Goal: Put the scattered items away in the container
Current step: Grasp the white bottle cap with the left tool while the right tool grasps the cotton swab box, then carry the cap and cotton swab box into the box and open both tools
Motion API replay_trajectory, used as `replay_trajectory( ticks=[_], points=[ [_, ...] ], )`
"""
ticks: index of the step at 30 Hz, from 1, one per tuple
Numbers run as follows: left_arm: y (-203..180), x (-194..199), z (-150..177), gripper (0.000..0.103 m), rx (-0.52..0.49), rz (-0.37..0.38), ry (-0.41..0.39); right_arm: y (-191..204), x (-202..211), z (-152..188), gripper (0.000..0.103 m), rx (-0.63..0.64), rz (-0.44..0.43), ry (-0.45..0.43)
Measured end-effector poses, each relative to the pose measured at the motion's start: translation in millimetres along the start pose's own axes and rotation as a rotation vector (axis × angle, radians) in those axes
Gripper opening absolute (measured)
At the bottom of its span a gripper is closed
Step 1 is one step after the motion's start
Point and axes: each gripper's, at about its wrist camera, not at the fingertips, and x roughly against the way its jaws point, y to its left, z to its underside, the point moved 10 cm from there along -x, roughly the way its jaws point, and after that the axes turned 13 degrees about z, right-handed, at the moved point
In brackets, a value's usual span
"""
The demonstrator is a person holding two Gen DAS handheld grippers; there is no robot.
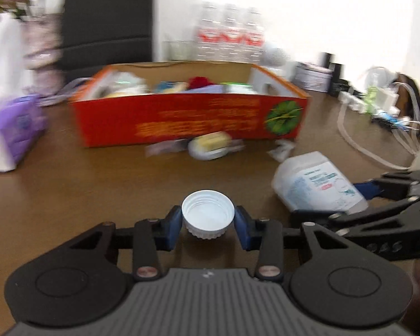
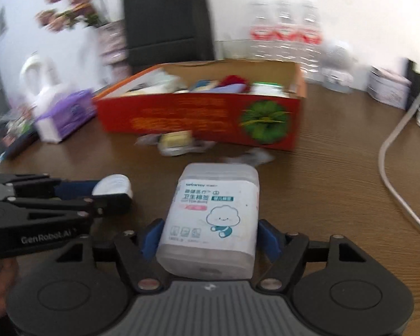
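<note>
White ribbed plastic cap (image 1: pixel 208 214) sits clamped in my left gripper (image 1: pixel 207 224); my right gripper (image 2: pixel 210 238) grips a frosted rectangular swab box (image 2: pixel 210 218). Red cardboard container (image 1: pixel 190 117) stands beyond, on the wood-grain table (image 1: pixel 98 182).

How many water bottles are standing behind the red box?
3 water bottles: a blurred row with red labels, upright against the wall behind the red box: left, middle, right. The box may hide more lower down.
</note>
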Motion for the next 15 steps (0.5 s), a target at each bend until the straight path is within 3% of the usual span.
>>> replay_trajectory(
  ticks=[2, 4, 6, 7, 8, 10, 11, 12, 13, 15],
  points=[
    [12, 16, 10, 0.041, 0.023, -0.020, -0.003, 15, 7, 1, 0.083, -0.016, -0.027, -0.012],
    [22, 23, 18, 0.041, 0.039, -0.042, -0.004, 25, 5, 1, 0.084, -0.030, -0.018, -0.007],
    [30, 25, 22, 0.041, 0.045, -0.054, -0.001, 33, 3, -1, 0.081, -0.016, 0.024, -0.008],
    [31, 26, 22, 0.043, 0.037, -0.057, -0.009, 36, 1, -1, 0.077, -0.010, 0.049, -0.007],
    [30, 28, 22, 0.046, 0.023, -0.059, -0.017, 37, 0, -1, 0.065, -0.011, 0.076, -0.005],
    [28, 30, 19, 0.066, -0.005, -0.055, -0.039, 37, 3, 1, 0.065, -0.035, 0.094, -0.010],
    [28, 30, 19, 0.067, -0.009, -0.056, -0.049, 37, 5, 2, 0.065, -0.044, 0.095, -0.014],
    [27, 30, 19, 0.062, -0.012, -0.056, -0.052, 38, 8, 5, 0.065, -0.047, 0.102, -0.019],
    [26, 29, 20, 0.044, -0.016, -0.051, -0.049, 39, 10, 8, 0.065, -0.046, 0.112, -0.024],
    [23, 30, 21, 0.041, -0.023, -0.040, -0.056, 40, 19, 13, 0.065, -0.053, 0.122, -0.034]
  ],
)
